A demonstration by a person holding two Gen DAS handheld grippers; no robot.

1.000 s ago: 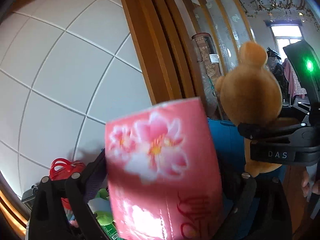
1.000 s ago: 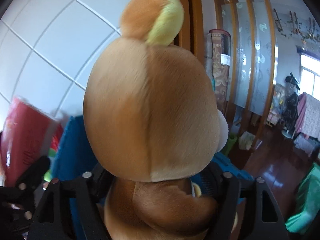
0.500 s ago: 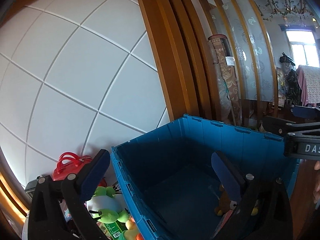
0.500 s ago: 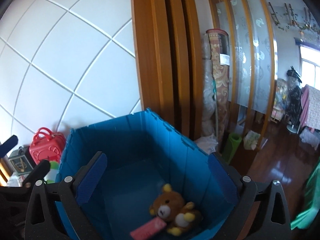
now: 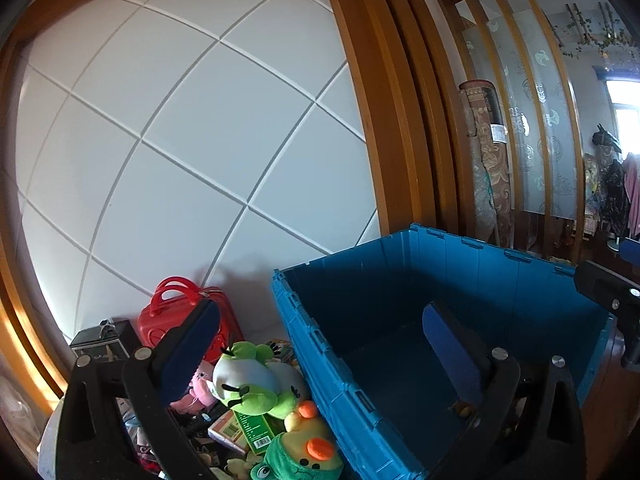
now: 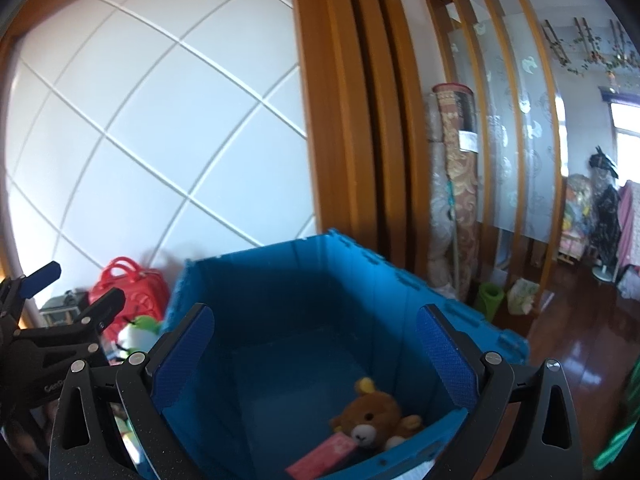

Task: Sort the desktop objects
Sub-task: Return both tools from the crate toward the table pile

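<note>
Right wrist view shows your brown teddy bear (image 6: 370,420) and pink packet (image 6: 324,456) already lying in the blue crate (image 6: 280,280), toward 5 o'clock. Both the right gripper (image 6: 316,364) and left gripper (image 5: 320,360) hold nothing, jaws spread wide. Left of the crate, around 7 o'clock, the green frog plush (image 5: 256,384), yellow duck plush (image 5: 308,440) and red toy suitcase (image 5: 176,316) are not yet sorted.

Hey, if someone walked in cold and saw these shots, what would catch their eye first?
Probably the big blue bin filling the middle, with a brown teddy bear and a pink packet lying on its floor. Left of it, a bright heap of plush toys sits before a red case against the white panelled wall.
</note>
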